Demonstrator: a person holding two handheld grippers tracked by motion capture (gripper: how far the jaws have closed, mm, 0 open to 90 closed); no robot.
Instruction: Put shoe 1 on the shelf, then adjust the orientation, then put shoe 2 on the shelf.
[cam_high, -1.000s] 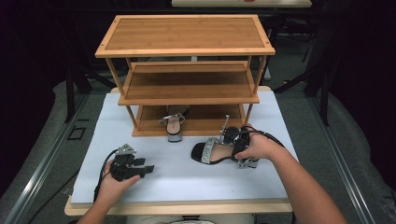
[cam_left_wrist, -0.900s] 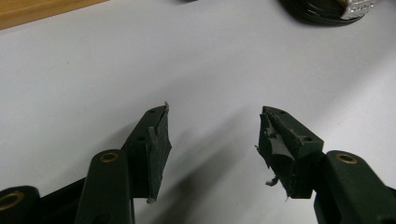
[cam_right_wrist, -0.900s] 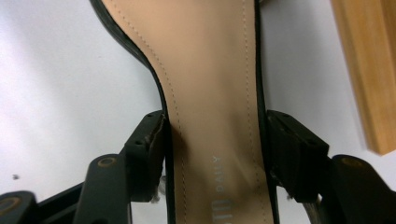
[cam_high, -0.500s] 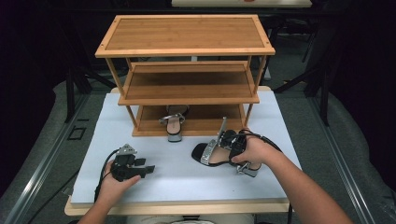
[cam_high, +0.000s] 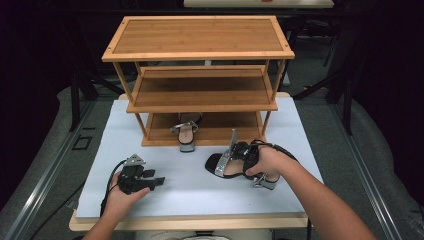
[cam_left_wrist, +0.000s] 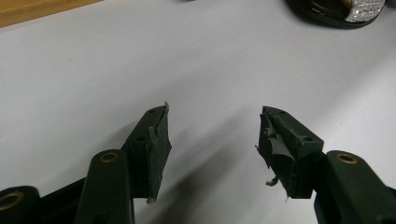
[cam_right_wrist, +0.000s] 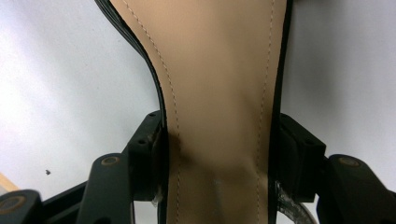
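Observation:
A black sandal (cam_high: 220, 164) with a tan insole (cam_right_wrist: 219, 70) and a silver strap lies on the white table top (cam_high: 200, 192), right of centre. My right gripper (cam_high: 248, 155) is over its middle. In the right gripper view both pads (cam_right_wrist: 152, 149) press the narrow waist of the sole, so the right gripper (cam_right_wrist: 219, 149) is shut on it. The matching sandal (cam_high: 186, 131) stands on the lowest board of the wooden shoe rack (cam_high: 200, 55). My left gripper (cam_high: 159, 181) rests at the front left, open (cam_left_wrist: 212, 133) and holding nothing, with the sandal's toe (cam_left_wrist: 345, 9) far off.
The three-tier rack takes up the back half of the table; its middle and top boards are bare. A strip of white table lies between my two hands. The table's front wooden edge (cam_high: 190, 222) runs just under my wrists.
The right hand has slid a little leftward along the sandal, and the silver strap now stands up more. The left hand has not moved.

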